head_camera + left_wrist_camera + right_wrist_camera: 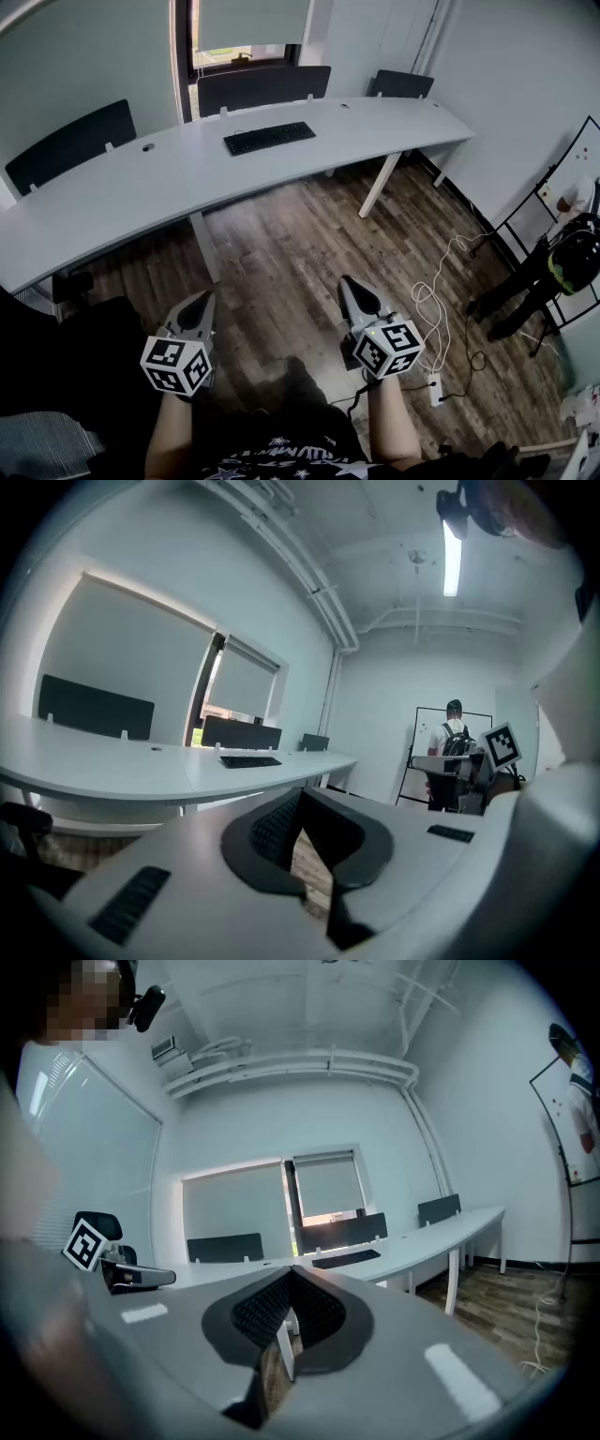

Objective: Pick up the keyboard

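On the far side of the room, the black keyboard (269,138) lies flat on the long curved white desk (141,183), in front of a dark chair (262,87) and a window. Near the person, well apart from the desk, the left gripper (199,309) and right gripper (354,296) hang over wood floor (281,253), each with jaws pressed together and holding nothing.

The keyboard (269,138) is black and slim. It lies flat, well ahead of the left gripper (206,298) and right gripper (345,283).
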